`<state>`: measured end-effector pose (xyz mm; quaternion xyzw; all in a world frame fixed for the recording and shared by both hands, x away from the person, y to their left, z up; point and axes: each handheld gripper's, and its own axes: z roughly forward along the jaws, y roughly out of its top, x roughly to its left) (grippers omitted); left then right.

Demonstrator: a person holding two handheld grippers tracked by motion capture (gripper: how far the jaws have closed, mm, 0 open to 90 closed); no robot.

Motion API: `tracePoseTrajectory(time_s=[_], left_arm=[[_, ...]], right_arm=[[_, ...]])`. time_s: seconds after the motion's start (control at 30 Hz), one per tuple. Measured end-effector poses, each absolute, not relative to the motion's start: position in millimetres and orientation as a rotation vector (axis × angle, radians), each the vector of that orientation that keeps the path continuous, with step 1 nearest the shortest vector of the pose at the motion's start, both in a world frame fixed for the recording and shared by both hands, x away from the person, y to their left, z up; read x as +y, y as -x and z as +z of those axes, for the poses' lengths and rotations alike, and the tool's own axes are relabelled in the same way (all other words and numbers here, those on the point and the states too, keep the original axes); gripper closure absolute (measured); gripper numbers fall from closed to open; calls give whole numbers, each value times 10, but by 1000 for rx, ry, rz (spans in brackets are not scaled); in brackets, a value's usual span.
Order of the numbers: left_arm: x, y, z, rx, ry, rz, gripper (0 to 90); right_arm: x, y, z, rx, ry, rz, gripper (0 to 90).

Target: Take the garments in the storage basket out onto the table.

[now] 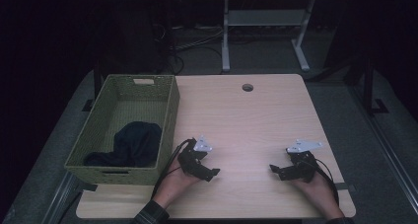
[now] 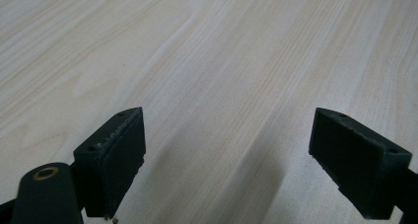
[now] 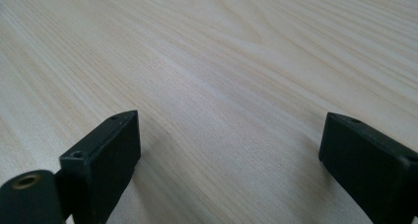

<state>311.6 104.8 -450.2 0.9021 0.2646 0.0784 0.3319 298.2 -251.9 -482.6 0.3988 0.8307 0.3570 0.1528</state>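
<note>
Resting low on the table (image 1: 246, 120), left claw (image 1: 211, 173) and right claw (image 1: 275, 170), jaws apart.

Table (image 1: 256, 120) runs crosswise in front of the person. Basket (image 1: 170, 110) sits on the table's left edge, reaching from the far side most of the way to the near side. Cloth (image 1: 133, 145) lies inside the basket, bunched in its near half. Round hole (image 1: 247, 88) in the tabletop near the far edge, right of the basket.

Left gripper (image 1: 209, 172) rests on the table near the front edge, just right of the basket's near corner. Right gripper (image 1: 276, 170) rests on the table well to the right of it, level with it; the two point toward each other.

Table frame (image 1: 266, 21) stands on the floor behind the table.
</note>
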Motion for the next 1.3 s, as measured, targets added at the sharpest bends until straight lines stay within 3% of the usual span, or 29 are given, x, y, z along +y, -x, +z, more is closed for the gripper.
tracePoseTrajectory(time_s=[1.3], left_arm=[[1069, -3173, -4202, 715, -2336, 133, 138]], right_arm=[[-2519, -2982, -4826, 2383, -1144, 1024, 84]])
